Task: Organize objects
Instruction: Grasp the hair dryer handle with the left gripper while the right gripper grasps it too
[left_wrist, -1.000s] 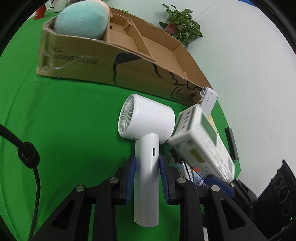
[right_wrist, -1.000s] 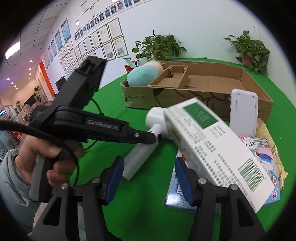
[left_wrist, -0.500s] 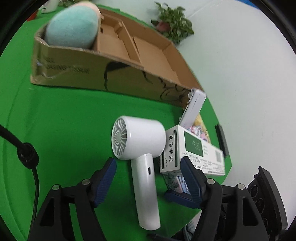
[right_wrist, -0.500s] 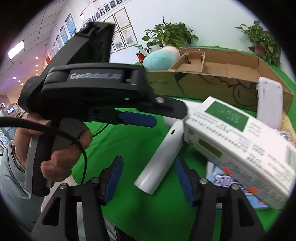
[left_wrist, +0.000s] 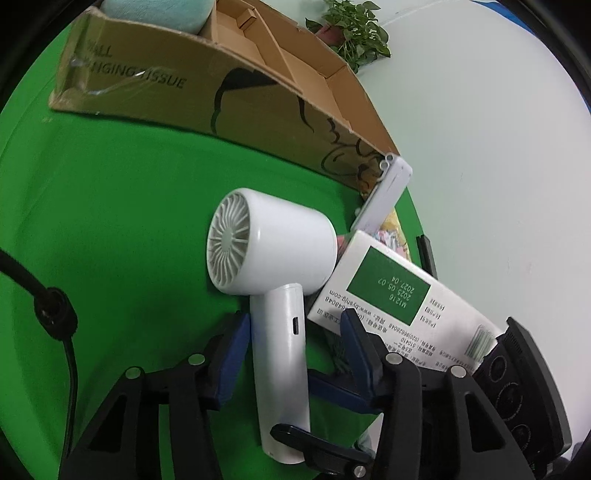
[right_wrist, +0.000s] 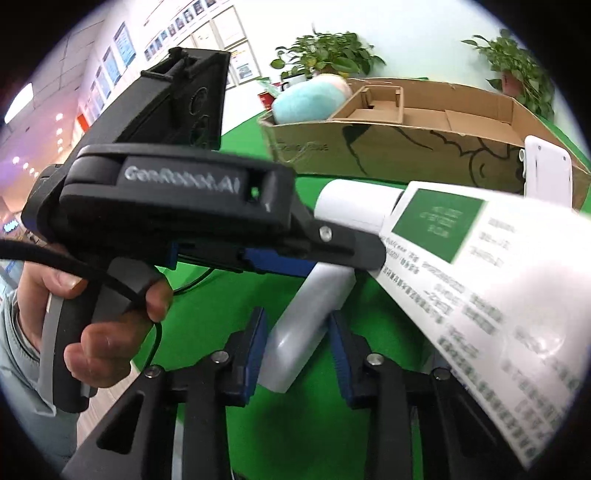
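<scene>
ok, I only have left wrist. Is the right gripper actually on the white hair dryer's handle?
Observer: Yes. Jaws of the right gripper have just been closing; both blue pads sit against the handle end of the white hair dryer.
Operator: Carton in the way?
Observer: The white carton with a green panel runs close beside its right-hand jaw, blurred.
Operator: Cardboard box contents?
Observer: A teal plush ball at the left end of the brown cardboard box; compartments that show look empty.

Both claws (left_wrist: 291, 347) (right_wrist: 297, 345) part-closed, converging
</scene>
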